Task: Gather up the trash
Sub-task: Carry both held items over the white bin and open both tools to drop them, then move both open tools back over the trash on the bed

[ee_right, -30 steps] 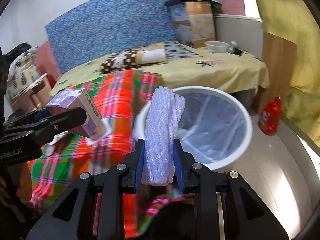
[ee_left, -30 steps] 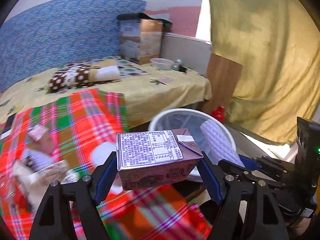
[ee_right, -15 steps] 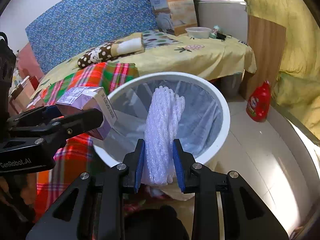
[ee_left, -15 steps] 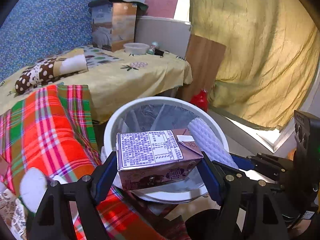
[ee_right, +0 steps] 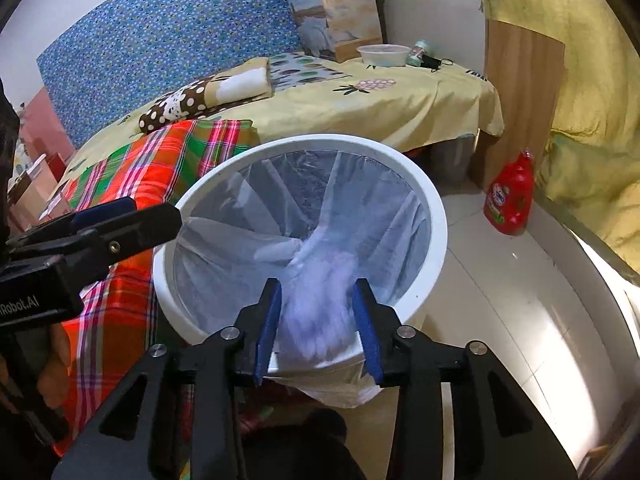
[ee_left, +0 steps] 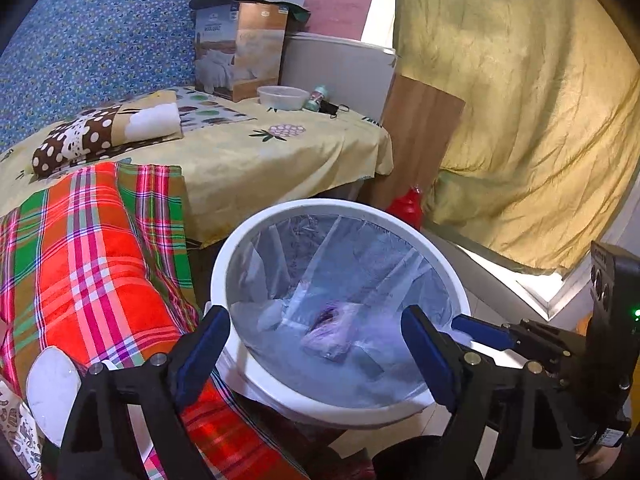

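While both grippers hang over the white bin, the left gripper has its fingers spread wide and opening with nothing between them; a purple carton, blurred, lies below inside the bin's clear liner. Left of the bin a plaid blanket drapes over the near edge of the bed, whose far corner carries a box, a bowl and a small bottle. To the right, the right gripper is opening its narrow fingers; the white foam net, blurred, sits between them, apparently free of the pads, over the bin's near rim. A red bottle stands on the floor beyond.
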`<move>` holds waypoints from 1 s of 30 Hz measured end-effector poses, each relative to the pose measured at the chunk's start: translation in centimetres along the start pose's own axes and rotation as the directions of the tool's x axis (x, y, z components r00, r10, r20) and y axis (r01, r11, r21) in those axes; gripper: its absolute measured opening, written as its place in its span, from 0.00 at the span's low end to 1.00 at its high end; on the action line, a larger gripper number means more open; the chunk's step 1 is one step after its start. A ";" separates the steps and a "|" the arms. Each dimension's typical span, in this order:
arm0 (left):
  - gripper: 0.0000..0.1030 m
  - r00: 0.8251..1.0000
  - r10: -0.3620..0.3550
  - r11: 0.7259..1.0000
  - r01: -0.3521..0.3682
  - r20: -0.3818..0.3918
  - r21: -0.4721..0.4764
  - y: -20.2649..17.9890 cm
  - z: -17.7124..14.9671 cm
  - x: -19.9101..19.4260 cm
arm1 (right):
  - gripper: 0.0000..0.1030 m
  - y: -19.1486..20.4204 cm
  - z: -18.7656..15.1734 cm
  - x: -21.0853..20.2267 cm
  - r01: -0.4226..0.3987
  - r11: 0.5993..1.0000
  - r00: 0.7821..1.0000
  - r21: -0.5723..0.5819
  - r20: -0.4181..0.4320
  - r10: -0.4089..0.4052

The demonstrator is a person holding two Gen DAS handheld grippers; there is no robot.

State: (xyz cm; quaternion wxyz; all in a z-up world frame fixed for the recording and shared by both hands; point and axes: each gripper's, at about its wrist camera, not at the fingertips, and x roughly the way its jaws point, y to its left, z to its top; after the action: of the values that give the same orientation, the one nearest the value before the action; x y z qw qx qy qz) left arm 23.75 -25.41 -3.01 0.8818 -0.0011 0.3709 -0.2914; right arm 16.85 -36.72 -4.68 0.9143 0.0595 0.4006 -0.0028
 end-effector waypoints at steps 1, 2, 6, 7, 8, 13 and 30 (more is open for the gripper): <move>0.85 1.000 -0.003 1.000 0.003 0.002 -0.003 0.0 0.0 -0.2 | 0.42 0.0 0.0 0.0 -0.001 1.000 1.000 0.001 0.000 0.001; 0.85 1.000 -0.006 1.000 0.006 0.007 -0.008 0.0 0.0 -0.5 | 0.43 0.0 0.0 -0.1 -0.001 1.000 1.000 0.000 0.003 0.001; 0.85 1.000 -0.013 1.000 0.014 0.026 -0.019 -0.1 -0.1 -1.8 | 0.43 0.1 0.1 -0.6 -0.007 1.000 1.000 0.004 0.016 0.007; 0.85 0.999 -0.012 1.000 0.013 0.034 -0.020 -0.1 -0.2 -2.4 | 0.43 0.2 0.2 -0.7 -0.010 1.000 1.000 0.005 0.019 0.009; 0.85 0.999 -0.012 1.000 0.013 0.038 -0.022 -0.1 -0.2 -2.7 | 0.43 0.3 0.2 -0.9 -0.013 1.000 1.000 0.004 0.022 0.013; 0.85 0.997 0.004 0.999 -0.001 0.078 -0.037 0.1 -0.9 -6.0 | 0.44 1.2 0.1 -2.3 -0.031 1.000 0.998 -0.005 0.051 0.031; 0.80 0.981 0.137 0.984 -0.120 0.137 -0.130 3.5 -5.6 -15.5 | 0.44 8.3 -1.5 -4.9 -0.156 0.974 0.983 -0.164 0.071 0.169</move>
State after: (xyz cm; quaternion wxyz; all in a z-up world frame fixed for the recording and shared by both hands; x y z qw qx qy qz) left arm 13.29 -13.32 2.26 0.9217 -0.0518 0.3221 -0.2098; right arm 12.84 -28.57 -1.18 0.9295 0.0192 0.3541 0.1013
